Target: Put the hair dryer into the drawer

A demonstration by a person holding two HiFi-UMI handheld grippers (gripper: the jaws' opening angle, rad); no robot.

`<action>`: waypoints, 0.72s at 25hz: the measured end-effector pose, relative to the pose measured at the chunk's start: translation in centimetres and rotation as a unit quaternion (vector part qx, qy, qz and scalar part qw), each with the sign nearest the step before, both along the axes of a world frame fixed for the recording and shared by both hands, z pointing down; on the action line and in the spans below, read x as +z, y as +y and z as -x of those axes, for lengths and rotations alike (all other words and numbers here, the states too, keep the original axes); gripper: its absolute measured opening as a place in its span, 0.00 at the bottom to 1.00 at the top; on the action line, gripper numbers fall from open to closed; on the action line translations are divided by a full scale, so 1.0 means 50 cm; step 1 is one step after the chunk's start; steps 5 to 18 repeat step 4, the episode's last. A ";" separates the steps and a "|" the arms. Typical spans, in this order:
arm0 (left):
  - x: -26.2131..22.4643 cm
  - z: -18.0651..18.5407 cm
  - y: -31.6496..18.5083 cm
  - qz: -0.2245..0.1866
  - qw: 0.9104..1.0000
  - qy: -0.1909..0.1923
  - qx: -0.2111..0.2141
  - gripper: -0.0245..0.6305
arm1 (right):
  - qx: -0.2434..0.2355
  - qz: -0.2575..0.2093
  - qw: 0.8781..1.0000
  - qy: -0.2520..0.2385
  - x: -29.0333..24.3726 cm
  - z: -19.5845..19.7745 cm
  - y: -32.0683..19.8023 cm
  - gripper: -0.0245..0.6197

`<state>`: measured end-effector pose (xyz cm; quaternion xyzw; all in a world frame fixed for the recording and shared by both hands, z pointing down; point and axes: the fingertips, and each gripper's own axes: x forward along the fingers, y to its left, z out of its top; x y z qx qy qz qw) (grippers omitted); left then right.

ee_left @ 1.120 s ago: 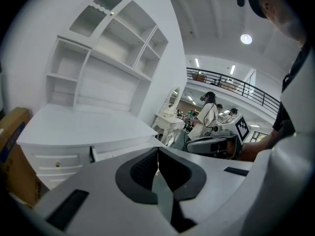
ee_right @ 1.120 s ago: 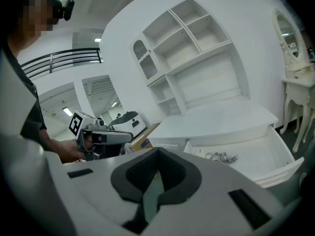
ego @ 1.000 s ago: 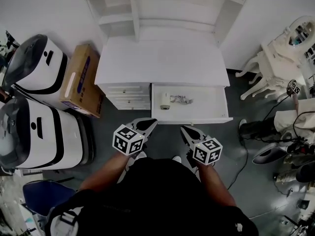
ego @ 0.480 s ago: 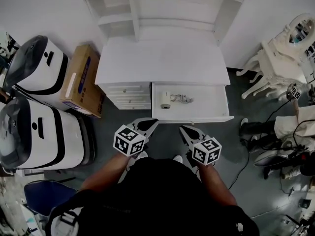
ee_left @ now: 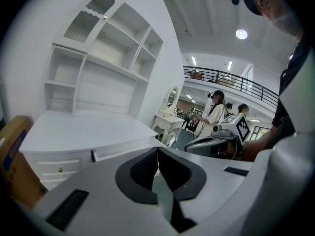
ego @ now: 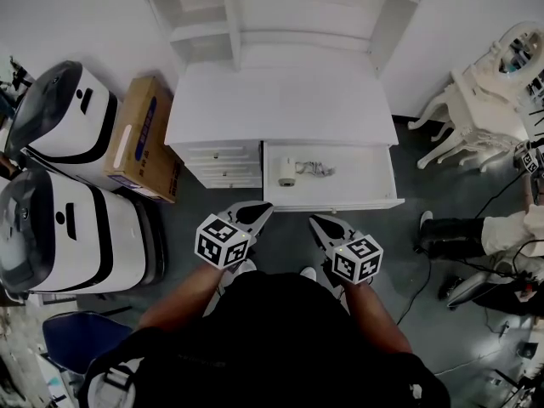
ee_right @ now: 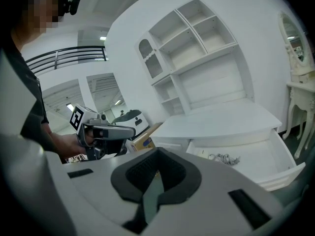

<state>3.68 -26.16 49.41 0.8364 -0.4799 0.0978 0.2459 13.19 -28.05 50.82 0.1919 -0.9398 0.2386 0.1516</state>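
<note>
Dryer (ego: 287,172) lies in the drawer (ego: 365,177) at 12 o'clock; your left tongs (ego: 267,208) and right tongs (ego: 314,221), pressed together empty, should shut it.

The person wears a black top (ego: 280,330), seemingly short-sleeved. The left tool (ego: 266,207) and right tool (ego: 313,220) are pale grey shells with black pads, each bearing a black-and-white marker cube (ego: 223,241).

Bystander's leg (ego: 450,230) farther toward right edge

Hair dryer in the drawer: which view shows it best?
Head view: it looks down on the hair dryer lying in the drawer. Right gripper view catches mainly its cord; left gripper view shows none of it.
</note>
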 end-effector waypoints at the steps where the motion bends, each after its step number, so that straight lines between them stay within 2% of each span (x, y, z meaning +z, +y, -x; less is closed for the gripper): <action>1: 0.000 0.000 0.001 0.000 1.000 0.000 0.000 0.05 | 0.000 0.000 1.000 0.000 0.000 0.000 0.001 0.08; 18: -0.001 -0.001 0.001 0.000 1.000 0.000 0.000 0.05 | -0.001 0.000 1.000 0.000 0.001 -0.002 0.002 0.08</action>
